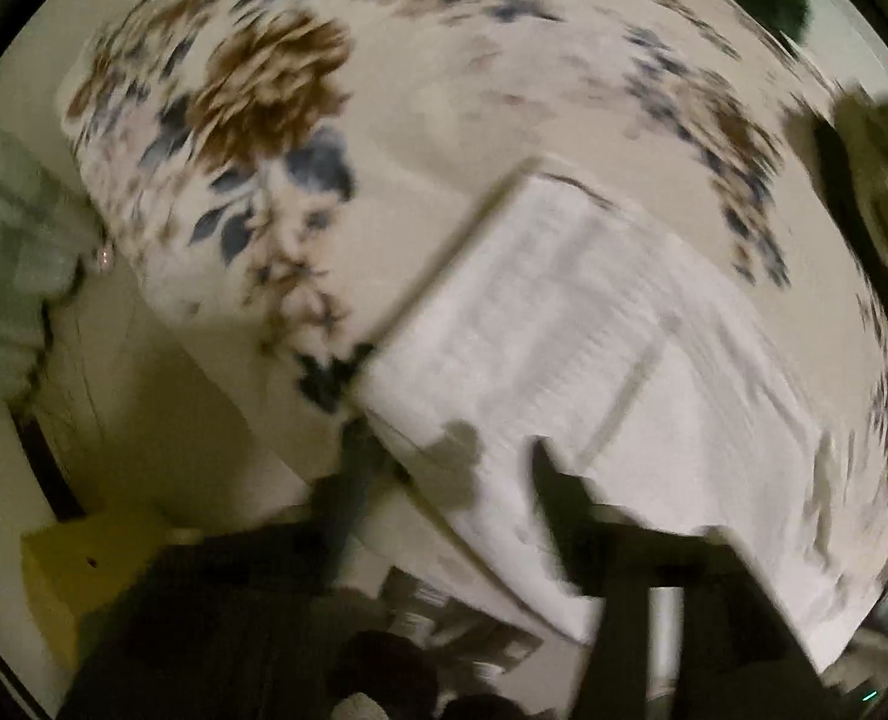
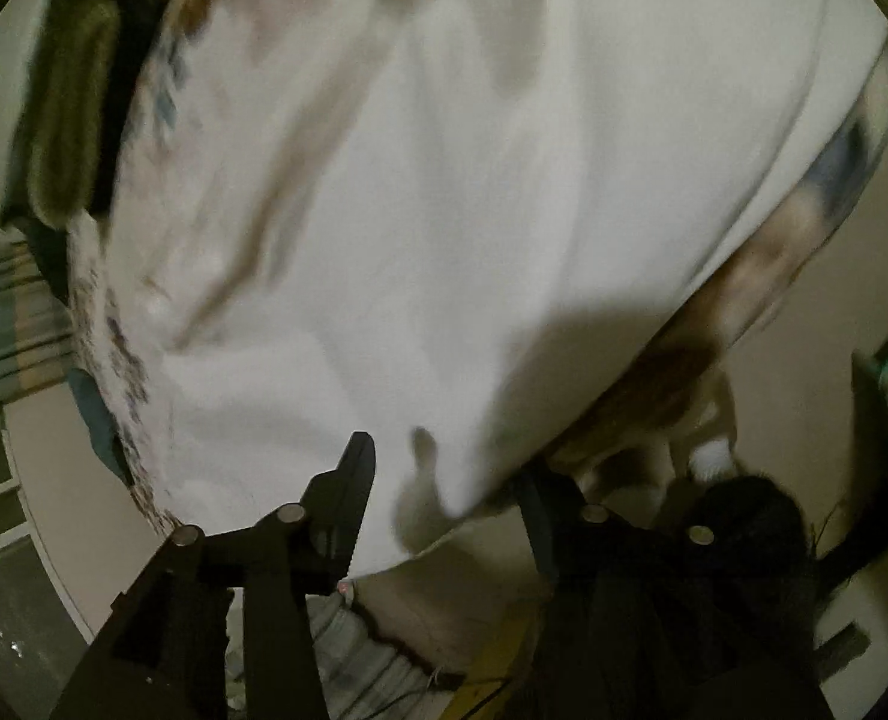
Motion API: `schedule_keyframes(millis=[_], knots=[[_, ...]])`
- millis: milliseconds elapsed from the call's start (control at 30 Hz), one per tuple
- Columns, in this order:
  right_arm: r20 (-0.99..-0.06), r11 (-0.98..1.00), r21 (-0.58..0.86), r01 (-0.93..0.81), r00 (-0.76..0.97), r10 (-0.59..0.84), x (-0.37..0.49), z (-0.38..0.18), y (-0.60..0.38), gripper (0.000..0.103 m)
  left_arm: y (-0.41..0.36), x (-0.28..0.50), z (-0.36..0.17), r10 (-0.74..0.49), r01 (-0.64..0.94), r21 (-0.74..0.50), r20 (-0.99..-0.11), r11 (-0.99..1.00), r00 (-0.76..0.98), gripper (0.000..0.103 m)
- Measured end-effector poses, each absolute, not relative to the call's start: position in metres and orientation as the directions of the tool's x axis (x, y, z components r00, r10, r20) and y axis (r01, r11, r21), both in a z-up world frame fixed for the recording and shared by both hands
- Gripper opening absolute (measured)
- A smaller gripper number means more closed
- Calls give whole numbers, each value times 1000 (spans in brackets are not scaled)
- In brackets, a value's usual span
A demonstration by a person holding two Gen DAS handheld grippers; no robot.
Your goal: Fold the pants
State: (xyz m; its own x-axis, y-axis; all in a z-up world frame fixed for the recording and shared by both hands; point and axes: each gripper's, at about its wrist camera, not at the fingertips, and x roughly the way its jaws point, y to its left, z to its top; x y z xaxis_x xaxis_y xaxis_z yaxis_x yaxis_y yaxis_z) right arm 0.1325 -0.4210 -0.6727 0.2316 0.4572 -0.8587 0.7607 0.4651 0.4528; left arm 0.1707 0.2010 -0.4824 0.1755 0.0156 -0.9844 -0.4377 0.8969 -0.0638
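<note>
The white pants (image 1: 594,360) lie folded into a flat rectangle on a floral bedspread (image 1: 252,120). My left gripper (image 1: 450,450) is open above the near corner of the pants, its fingers apart and empty. In the right wrist view the white pants (image 2: 444,210) fill most of the frame. My right gripper (image 2: 444,468) is open over their near edge, one finger (image 2: 348,480) over the cloth and the other beside the edge. Both views are blurred by motion.
The bed edge drops to a pale floor (image 1: 144,420) at lower left. A yellow box (image 1: 72,558) sits near the floor. Dark green clothes (image 2: 72,120) lie at the bed's far side. A plaid sleeve (image 1: 0,252) shows at the left.
</note>
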Motion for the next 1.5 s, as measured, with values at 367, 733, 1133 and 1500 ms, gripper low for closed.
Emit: schedule_keyframes(millis=[367,733,1133,1500], knots=[[-921,221,387,895,389,36,70,-638,-679,50,37,175,-508,-54,-234,-81,-992,969,118,72],[-933,210,348,914,359,-16,63,-671,-779,6,-23,177,-543,62,-186,53,-997,981,42,72],[-954,155,292,944,298,-18,-10,-659,-771,5,-22,188,-540,79,-197,70,-996,978,36,72],[-949,380,304,874,244,198,58,-606,-709,45,-57,223,-479,15,-138,-1,-993,990,117,72]])
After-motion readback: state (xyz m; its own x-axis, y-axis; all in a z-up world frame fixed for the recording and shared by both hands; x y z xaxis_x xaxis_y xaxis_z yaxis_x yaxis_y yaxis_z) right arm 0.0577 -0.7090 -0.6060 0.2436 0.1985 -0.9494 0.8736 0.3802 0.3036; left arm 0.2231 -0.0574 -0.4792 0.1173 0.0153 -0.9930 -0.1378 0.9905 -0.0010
